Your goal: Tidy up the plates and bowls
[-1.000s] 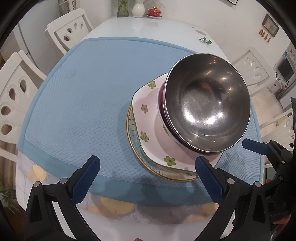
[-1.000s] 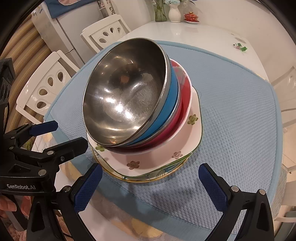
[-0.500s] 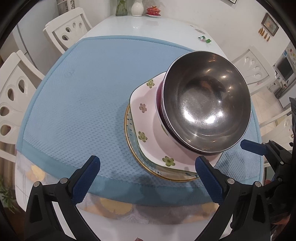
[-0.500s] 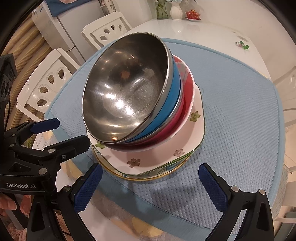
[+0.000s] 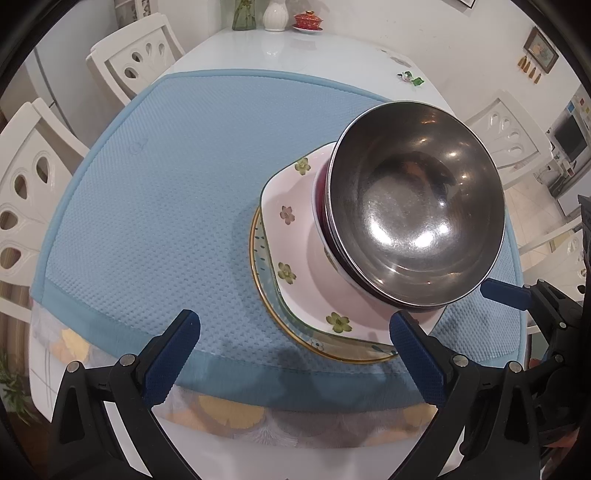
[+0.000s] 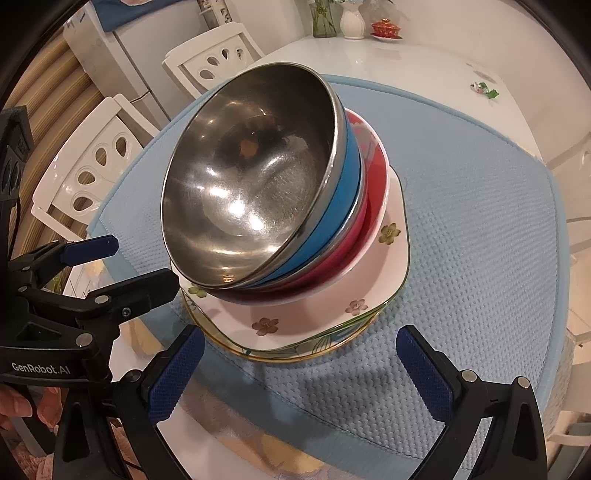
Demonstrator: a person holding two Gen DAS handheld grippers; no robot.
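your left gripper (image 5: pixel 295 347) hangs with its jaws spread wide and nothing between them, its blue pads over the near edge of the blue mat (image 5: pixel 155 206). the stack sits ahead of it and off to its right: a steel bowl (image 5: pixel 415 210) on top, nested in other bowls, on a pink flowered plate (image 5: pixel 291 236) that lies on a gold-rimmed plate (image 5: pixel 266 291). the right pad of this gripper is just beside the near rim of the plates — whether it touches them, the fisheye view doesn't let you tell.

your right gripper (image 6: pixel 301 363) is also wide open and holds nothing. the stack is straight ahead of it and a little to its left, beyond the fingertips. from this side you see the layers: steel bowl (image 6: pixel 251 184), then a blue bowl (image 6: pixel 332 206), then a red bowl (image 6: pixel 369 199), all leaning toward the gripper's left on the pink flowered plate (image 6: pixel 384 266), with the gold-rimmed plate (image 6: pixel 325 345) showing under its near edge.

the left gripper (image 6: pixel 122 266) shows at the left of the right wrist view, its fingers apart, close beside the low side of the bowls.

far beyond the mat, on the white table (image 6: pixel 406 59), stand a white vase (image 6: pixel 352 22) and a red lidded cup (image 6: pixel 386 27); white chairs (image 6: pixel 92 166) stand to the left.
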